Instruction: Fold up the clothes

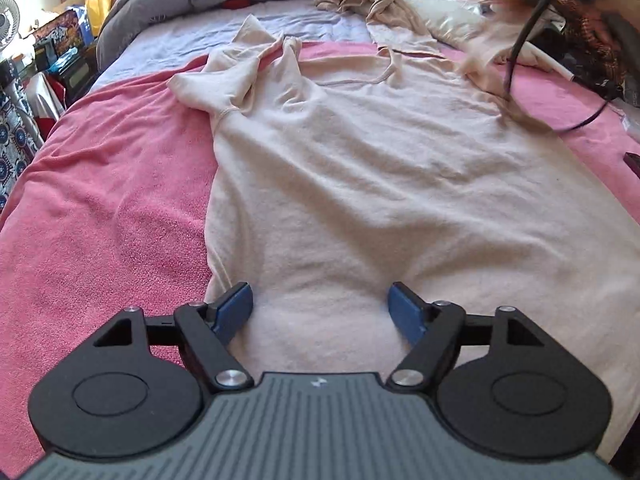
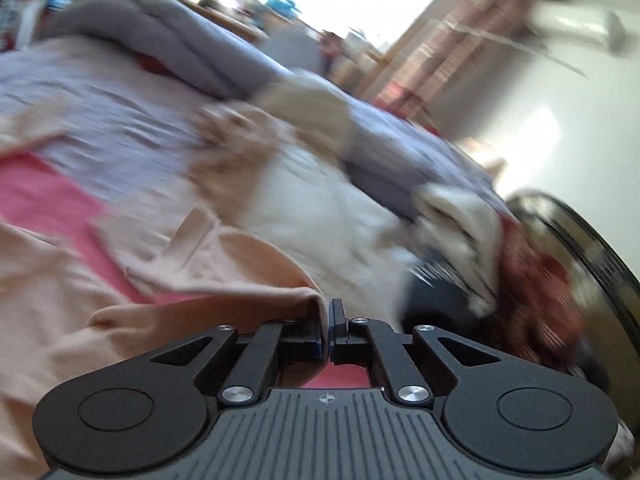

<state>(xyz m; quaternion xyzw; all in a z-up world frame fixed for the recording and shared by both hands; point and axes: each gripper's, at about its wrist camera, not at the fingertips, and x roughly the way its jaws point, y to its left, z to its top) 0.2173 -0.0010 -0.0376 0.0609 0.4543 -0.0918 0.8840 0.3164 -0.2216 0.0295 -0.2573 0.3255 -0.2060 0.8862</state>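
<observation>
A pale peach long-sleeved top [image 1: 360, 168] lies spread on a pink blanket [image 1: 108, 208], neckline toward the far end. Its left sleeve [image 1: 224, 76] is bunched near the shoulder. My left gripper [image 1: 322, 308] hovers open over the hem, blue pads apart, nothing between them. In the right wrist view, which is blurred by motion, my right gripper [image 2: 326, 320] is shut on an edge of the peach top [image 2: 224, 268], lifted off the bed. In the left wrist view the right side of the garment [image 1: 484, 64] rises blurred toward a black cable [image 1: 532, 24].
A second crumpled beige garment [image 1: 372, 0] and a white pillow [image 1: 444, 16] lie at the far end. A grey duvet [image 1: 172, 0] is heaped at the back left. Cluttered boxes and a yellow bag [image 1: 98, 4] stand beside the bed. A patterned red fabric [image 2: 536, 284] is at the right.
</observation>
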